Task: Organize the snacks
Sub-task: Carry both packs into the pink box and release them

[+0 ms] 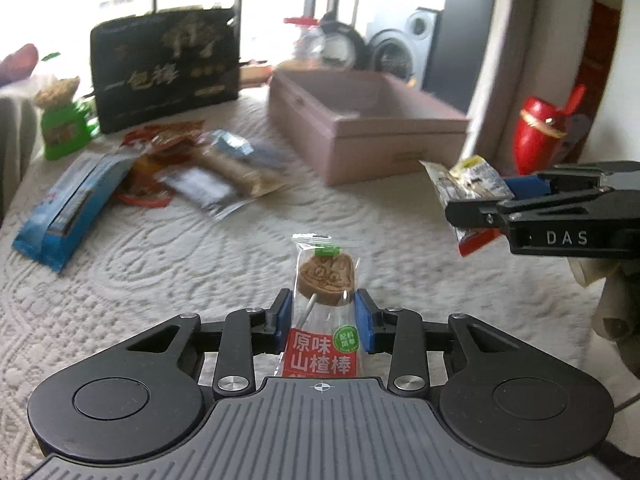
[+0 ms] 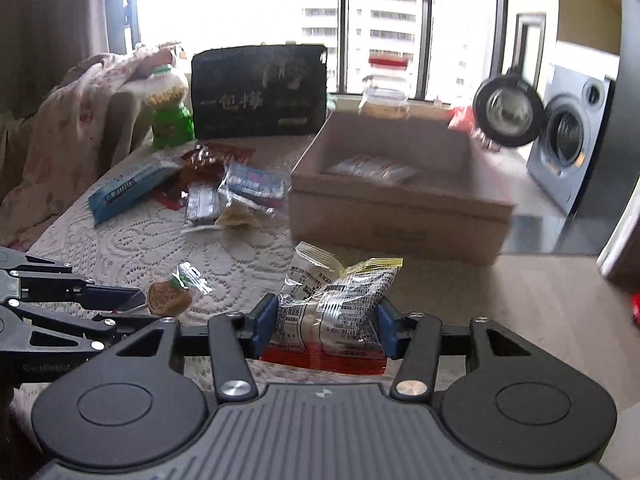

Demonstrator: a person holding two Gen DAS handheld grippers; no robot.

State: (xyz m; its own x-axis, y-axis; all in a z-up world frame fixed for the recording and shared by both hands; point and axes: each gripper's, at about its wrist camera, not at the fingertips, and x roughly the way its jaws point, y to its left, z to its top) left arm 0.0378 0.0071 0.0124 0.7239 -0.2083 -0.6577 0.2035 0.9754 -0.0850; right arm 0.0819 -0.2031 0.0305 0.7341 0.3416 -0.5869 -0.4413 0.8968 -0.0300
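Note:
My left gripper (image 1: 322, 306) is shut on a hawthorn lollipop (image 1: 325, 280) in a clear wrapper with a red label, held above the white lace tablecloth. The lollipop also shows in the right wrist view (image 2: 170, 299). My right gripper (image 2: 327, 315) is shut on a crinkled clear snack packet (image 2: 334, 300) with small print and a red base. That packet and gripper also show at the right of the left wrist view (image 1: 468, 188). An open pink box (image 1: 360, 120) stands behind, and it holds one packet (image 2: 372, 170).
A pile of snack packets (image 2: 236, 192) and a blue box (image 1: 68, 204) lie on the cloth at the left. A black gift box (image 2: 260, 92), a green jar (image 2: 170, 112) and a glass jar (image 2: 386, 92) stand at the back. A washing machine (image 2: 568, 136) is at the right.

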